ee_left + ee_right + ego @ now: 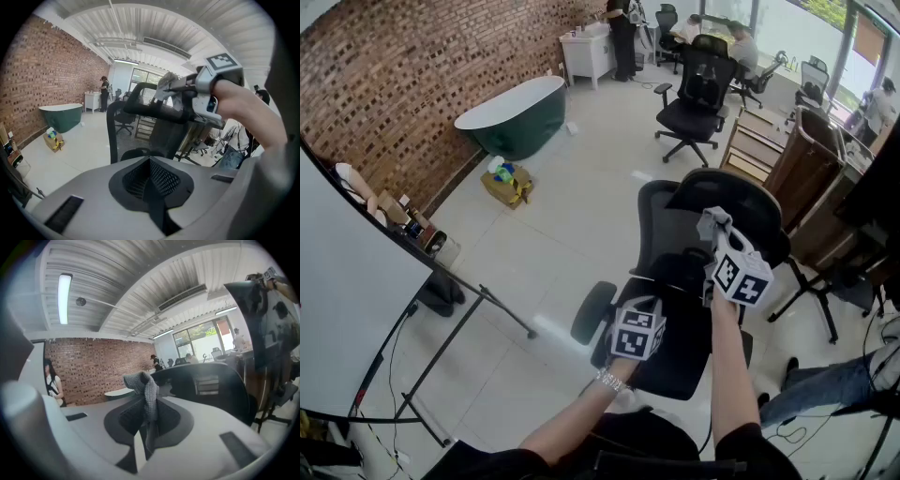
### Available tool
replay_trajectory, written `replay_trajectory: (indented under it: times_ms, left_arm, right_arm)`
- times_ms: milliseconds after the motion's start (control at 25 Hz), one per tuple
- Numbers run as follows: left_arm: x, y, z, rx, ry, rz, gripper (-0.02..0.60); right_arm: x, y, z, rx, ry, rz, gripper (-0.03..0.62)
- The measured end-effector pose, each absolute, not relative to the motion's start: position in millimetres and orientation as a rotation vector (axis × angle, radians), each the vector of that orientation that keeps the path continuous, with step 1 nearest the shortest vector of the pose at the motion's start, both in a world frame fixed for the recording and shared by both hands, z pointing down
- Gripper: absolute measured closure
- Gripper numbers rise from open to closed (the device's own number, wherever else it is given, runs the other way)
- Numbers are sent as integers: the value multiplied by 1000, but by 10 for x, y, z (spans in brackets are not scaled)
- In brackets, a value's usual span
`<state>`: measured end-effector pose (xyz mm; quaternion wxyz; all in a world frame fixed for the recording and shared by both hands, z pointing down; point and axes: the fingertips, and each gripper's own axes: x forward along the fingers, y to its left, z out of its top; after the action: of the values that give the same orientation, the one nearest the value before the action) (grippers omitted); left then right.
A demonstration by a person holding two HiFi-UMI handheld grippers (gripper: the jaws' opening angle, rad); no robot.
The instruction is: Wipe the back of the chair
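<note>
Right tool [146,414] is pressed together on a single grey knitted cloth [140,379], a bunch of which stands up above the jaws while a tail hangs down between them. From the head view, that cloth sits at the top of the black mesh chair [667,223], by its headrest [750,202]; whether the cloth presses on it or is just beside it I cannot tell. Left tool [151,169] has its jaws pressed together with nothing between them, and it is held low over the chair's seat [680,361], near the right one but apart from it. Each of the two tools carries one cube with black-and-white square markers, patterns only.

Beyond, a second black office chair [689,98] stands well apart on the pale tiled floor [553,234]. One dark green bathtub [514,114] stands along the brick wall [403,84], with one cardboard box [508,184] bound in yellow strap near it. One whiteboard [347,300] on a stand fills the left side. One person stands at a white cabinet [589,52] far back.
</note>
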<state>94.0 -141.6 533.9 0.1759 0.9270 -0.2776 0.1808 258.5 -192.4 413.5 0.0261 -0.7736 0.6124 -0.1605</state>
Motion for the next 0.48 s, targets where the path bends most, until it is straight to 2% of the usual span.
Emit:
replay_trajectory:
  times_ms: [280,480]
  left_arm:
    - [1044,-1455,5475,2623,-761,584,578]
    - [1295,-1512,5409,2708,-682,645,578]
  right_arm:
    - [2604,-2917,4221,-2507,1997,-448,559]
    - [3104,-2792,4356,-2695,1872,-434,557]
